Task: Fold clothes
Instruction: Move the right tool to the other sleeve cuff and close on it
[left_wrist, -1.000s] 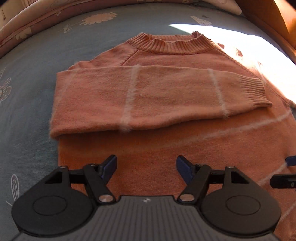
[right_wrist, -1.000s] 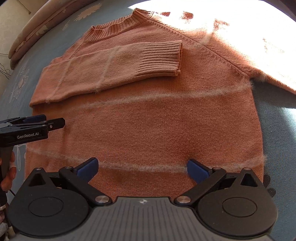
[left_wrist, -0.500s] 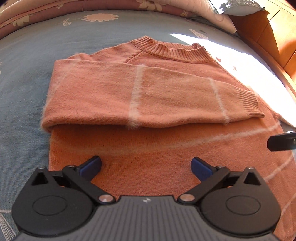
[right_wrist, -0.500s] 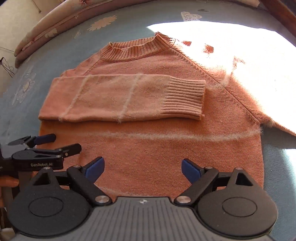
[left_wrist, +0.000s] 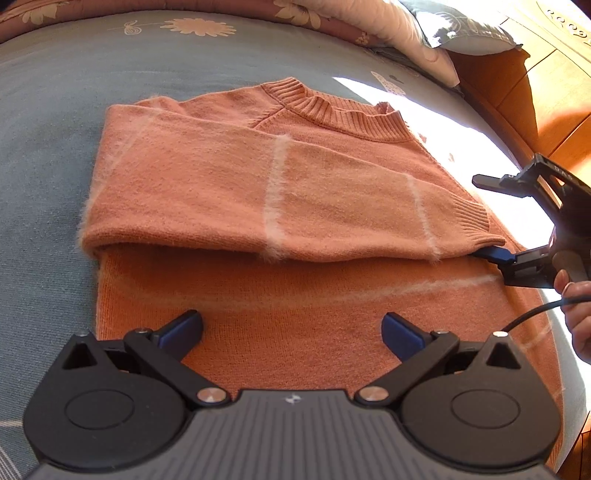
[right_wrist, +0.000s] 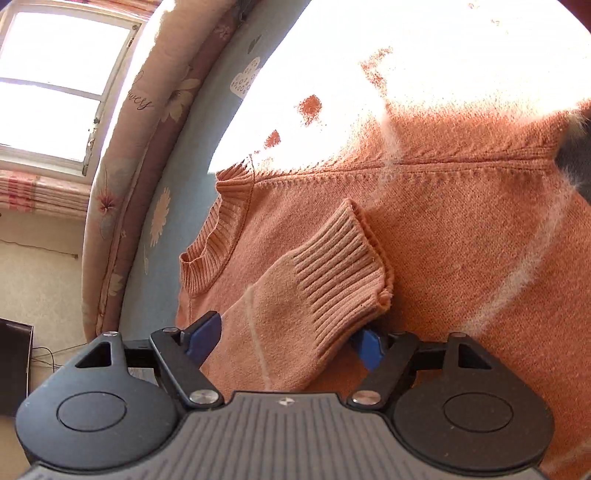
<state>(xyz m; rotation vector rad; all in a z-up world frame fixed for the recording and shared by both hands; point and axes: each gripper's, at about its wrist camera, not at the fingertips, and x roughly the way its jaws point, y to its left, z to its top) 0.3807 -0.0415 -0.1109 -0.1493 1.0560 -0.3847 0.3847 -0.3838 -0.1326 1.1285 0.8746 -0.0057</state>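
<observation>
Orange sweater (left_wrist: 303, 288) lies flat on blue bedsheet (left_wrist: 48, 122), collar away from left cam, one sleeve (left_wrist: 258, 199) folded across chest w/ ribbed cuff (right_wrist: 340, 266) at far end. Right gripper (right_wrist: 291, 341) turned on its side, jaws apart & just been closing, cuff sitting between them; can't tell if pads press it yet. Left gripper (left_wrist: 291, 330) wide open over lower body of sweater, nothing between jaws. Hand (left_wrist: 578, 314) on right tool. Pillows (left_wrist: 424, 40) at bed's head.
</observation>
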